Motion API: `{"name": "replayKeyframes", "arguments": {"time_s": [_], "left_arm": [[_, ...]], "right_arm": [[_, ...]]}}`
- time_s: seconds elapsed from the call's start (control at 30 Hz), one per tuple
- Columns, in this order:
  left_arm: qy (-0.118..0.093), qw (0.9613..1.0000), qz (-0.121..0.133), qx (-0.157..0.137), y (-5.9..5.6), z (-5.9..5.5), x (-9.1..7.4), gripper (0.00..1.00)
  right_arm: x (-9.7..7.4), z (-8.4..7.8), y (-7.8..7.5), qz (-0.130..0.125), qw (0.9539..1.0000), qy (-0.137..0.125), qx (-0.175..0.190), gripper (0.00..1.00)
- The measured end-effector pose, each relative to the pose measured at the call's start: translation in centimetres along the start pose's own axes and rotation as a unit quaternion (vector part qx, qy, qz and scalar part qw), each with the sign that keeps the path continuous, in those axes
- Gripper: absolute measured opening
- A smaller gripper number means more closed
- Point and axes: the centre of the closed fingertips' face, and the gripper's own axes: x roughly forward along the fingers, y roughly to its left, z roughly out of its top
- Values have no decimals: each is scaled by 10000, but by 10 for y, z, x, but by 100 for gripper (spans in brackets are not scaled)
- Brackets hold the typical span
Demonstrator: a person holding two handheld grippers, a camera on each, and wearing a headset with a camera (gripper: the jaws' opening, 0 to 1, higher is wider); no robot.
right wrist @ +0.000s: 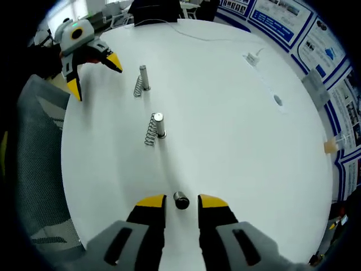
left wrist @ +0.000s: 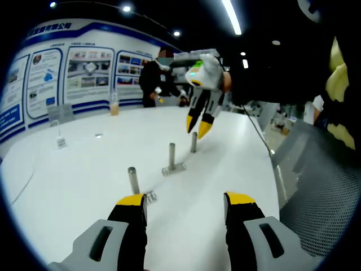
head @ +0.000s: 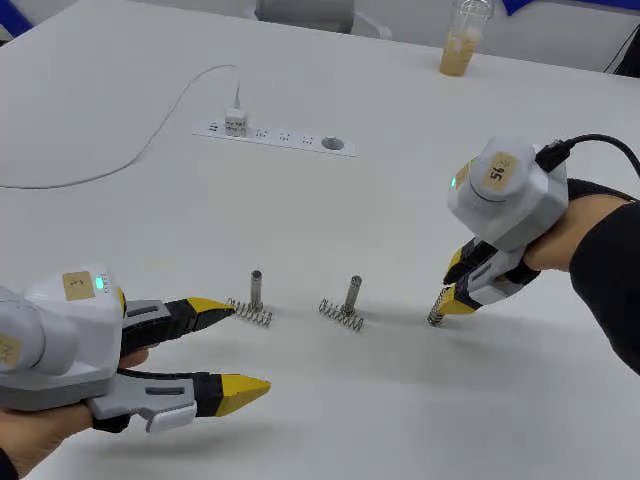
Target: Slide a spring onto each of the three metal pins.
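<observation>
Three pins stand in a row on the table [head: 330, 420]. Left pin [head: 256, 289] is bare; the left spring [head: 250, 313] lies flat at its foot, touching it. Middle pin [head: 352, 294] is bare; the middle spring [head: 341, 316] lies against its base. Right pin [head: 437, 309] looks coiled along its length in the head view, so a spring may be on it, but it is too small to be sure. Right gripper [right wrist: 181, 199]: the tips straddle the top of the right pin, with the jaws a narrow gap apart. Table shows on both sides of the pin, so it is not clamped. Left gripper [head: 235, 346]: the jaws are wide apart and hold nothing, and it hovers near the left pin. Judgement: the step in hand is seating the coil on the right pin, with two pins to go. Press straight down along the pin's axis with no side load; I cannot tell whether the pins are fixed. For each lying spring, pinch lightly near one end so it neither buckles nor shoots out. Line its axis up with the pin, thread the open end over the top, then let go. The free gripper can steady the pin low down.
</observation>
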Motion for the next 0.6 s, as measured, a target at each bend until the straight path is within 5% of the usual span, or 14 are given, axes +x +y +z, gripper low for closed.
{"name": "replayKeyframes", "arguments": {"time_s": [0.33,0.6], "left_arm": [[-15,10000,-9,29,0,2,0,56],[-18,10000,-6,46,-1,3,-1,55]], "right_arm": [[-10,29,7,-112,9992,-376,26,23],[0,47,21,2,9983,-581,98,20]]}}
